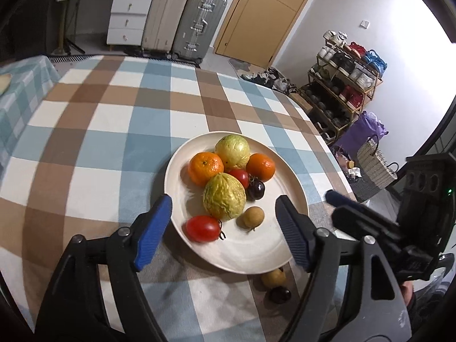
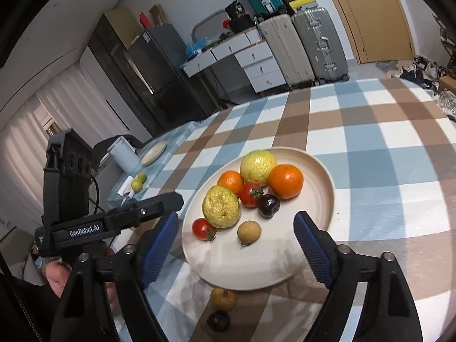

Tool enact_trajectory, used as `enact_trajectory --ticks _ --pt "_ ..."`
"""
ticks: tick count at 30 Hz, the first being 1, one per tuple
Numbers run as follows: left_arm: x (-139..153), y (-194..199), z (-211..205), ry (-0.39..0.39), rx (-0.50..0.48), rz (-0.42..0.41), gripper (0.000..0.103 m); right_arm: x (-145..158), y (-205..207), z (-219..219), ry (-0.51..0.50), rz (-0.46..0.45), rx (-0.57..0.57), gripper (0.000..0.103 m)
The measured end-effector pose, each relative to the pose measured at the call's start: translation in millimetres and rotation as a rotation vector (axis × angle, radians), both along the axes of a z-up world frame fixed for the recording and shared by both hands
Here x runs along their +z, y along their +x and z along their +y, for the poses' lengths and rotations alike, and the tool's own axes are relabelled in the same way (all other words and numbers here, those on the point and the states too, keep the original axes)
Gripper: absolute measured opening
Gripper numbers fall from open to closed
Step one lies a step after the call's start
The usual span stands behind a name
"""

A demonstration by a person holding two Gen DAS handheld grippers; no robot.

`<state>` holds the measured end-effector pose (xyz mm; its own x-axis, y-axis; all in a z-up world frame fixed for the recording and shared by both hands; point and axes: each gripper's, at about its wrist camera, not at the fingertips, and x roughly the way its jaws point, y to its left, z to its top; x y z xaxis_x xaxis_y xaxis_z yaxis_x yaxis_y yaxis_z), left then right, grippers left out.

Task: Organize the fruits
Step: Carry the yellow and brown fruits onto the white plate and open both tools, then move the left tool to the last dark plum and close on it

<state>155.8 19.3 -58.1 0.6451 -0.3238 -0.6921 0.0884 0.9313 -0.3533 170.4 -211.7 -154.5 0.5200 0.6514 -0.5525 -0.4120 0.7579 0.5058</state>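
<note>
A cream plate (image 1: 296, 196) (image 2: 325, 199) on the checked tablecloth holds two yellow-green guavas (image 1: 224, 200) (image 2: 221, 207), two oranges (image 1: 205, 168) (image 2: 285, 181), two red tomatoes (image 1: 202, 228) (image 2: 203, 228), a dark plum (image 1: 255, 189) (image 2: 268, 205) and a small brown longan (image 1: 250, 218) (image 2: 249, 233). My left gripper (image 1: 223, 202) stands open over the plate's near side, nothing between its blue pads. My right gripper (image 2: 236, 219) is also open and empty above the plate. On the cloth by the plate's near rim lie a small yellow fruit (image 1: 273, 278) (image 2: 223, 298) and a dark one (image 1: 280, 295) (image 2: 218, 321).
The right gripper's body (image 1: 393, 228) shows at the right of the left wrist view; the left one (image 2: 94, 222) and a hand (image 2: 57, 276) at the left of the right wrist view. A side table holds a white jug (image 2: 123, 154), a board and two limes (image 2: 136, 184). Suitcases (image 1: 182, 22), drawers and a shoe rack (image 1: 342, 85) stand beyond.
</note>
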Motion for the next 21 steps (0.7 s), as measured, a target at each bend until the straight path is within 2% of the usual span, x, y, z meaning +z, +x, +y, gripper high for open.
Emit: enact_trajectory --ticks 2,4,12,13,15,21 --pt "8 -8 -2 0.009 0.009 -0.021 0.079 8 -7 -7 -0.002 -0.023 -0.023 0.090" --pt "18 -17 -5 0.017 0.012 -0.044 0.080 16 -15 -12 -0.006 -0.049 -0.045 0.097" --pt "46 -60 -22 0.066 0.003 -0.103 0.088 39 -48 -19 -0.024 -0.123 -0.056 0.100" --pt "46 -67 -22 0.063 0.012 -0.106 0.090 40 -52 -21 -0.021 -0.125 -0.060 0.101" --pt "46 -80 -23 0.052 0.031 -0.114 0.101 41 -60 -24 -0.024 -0.132 -0.077 0.102" --pt "31 -117 -31 0.044 0.053 -0.119 0.102 32 -81 -29 -0.054 -0.112 -0.095 0.102"
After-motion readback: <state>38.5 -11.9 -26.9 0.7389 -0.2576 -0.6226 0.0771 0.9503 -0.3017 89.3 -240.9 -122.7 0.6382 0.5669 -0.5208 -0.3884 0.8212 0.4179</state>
